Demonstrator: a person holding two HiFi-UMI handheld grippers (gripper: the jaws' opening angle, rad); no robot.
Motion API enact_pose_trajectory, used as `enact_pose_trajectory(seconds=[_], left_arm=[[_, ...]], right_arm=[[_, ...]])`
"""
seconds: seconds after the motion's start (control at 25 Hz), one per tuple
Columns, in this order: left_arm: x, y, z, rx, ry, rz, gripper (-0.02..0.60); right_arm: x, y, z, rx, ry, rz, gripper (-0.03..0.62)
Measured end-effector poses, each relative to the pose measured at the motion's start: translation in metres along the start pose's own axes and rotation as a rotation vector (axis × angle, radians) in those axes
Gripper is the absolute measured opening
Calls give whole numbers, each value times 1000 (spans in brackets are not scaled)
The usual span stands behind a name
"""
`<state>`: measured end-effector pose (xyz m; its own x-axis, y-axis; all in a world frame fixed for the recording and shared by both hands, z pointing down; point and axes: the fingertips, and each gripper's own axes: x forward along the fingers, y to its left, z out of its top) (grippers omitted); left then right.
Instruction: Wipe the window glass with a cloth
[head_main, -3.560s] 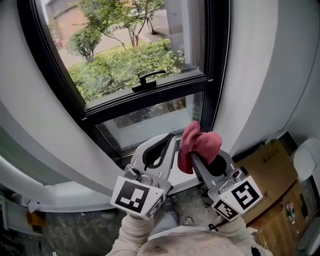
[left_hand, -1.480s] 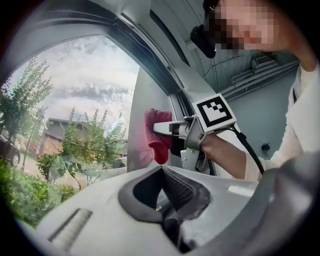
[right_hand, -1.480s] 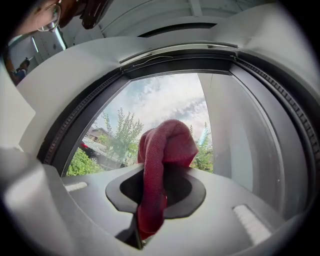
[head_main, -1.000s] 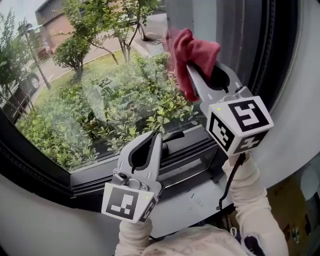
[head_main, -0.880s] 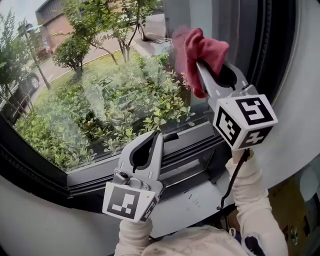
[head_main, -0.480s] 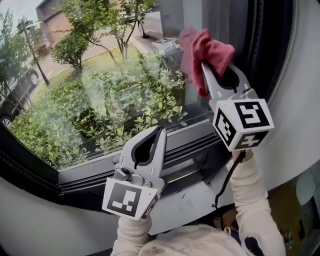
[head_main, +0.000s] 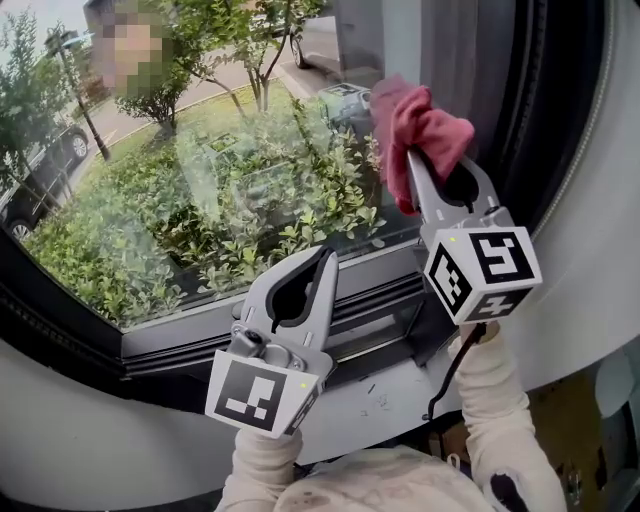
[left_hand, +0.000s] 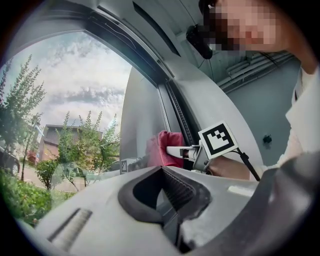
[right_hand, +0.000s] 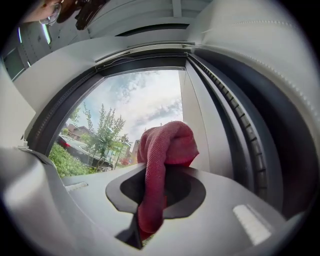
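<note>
A red cloth is bunched at the tips of my right gripper, which is shut on it and holds it against the window glass near the pane's right edge. The right gripper view shows the cloth draped through the jaws with the glass just beyond. My left gripper hangs lower, by the bottom frame, jaws together and holding nothing. From the left gripper view the cloth and right gripper lie ahead to the right.
A black window frame runs up the right side and a dark sill rail crosses below the glass. White wall curves around the right. Bushes and trees lie outside.
Since the earliest frame the right gripper has lifted the cloth from the lower sash up to the pane. In the last second it slid the cloth rightward toward the frame; the left gripper barely moved.
</note>
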<state>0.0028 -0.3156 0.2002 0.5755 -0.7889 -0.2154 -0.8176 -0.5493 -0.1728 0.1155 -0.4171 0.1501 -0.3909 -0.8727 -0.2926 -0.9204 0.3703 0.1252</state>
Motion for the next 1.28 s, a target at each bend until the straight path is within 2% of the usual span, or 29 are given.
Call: enact_pose_trajectory(seconds=[0.52, 0.72, 0.84, 1.12, 1.28], left_arm=[[-58, 48, 12, 2, -21, 44, 101], [-83, 70, 21, -2, -29, 61, 101], [-93, 77, 21, -2, -32, 64, 101], [-103, 76, 9, -8, -19, 56, 100], [-100, 71, 8, -8, -15, 51, 101]], right_arm=[[17, 140, 27, -71, -52, 130, 86], [27, 193, 45, -131, -84, 178, 87], [27, 202, 44, -135, -85, 169, 87], [12, 207, -8, -107, -15, 162, 87], [11, 204, -10, -116, -15, 173, 89]])
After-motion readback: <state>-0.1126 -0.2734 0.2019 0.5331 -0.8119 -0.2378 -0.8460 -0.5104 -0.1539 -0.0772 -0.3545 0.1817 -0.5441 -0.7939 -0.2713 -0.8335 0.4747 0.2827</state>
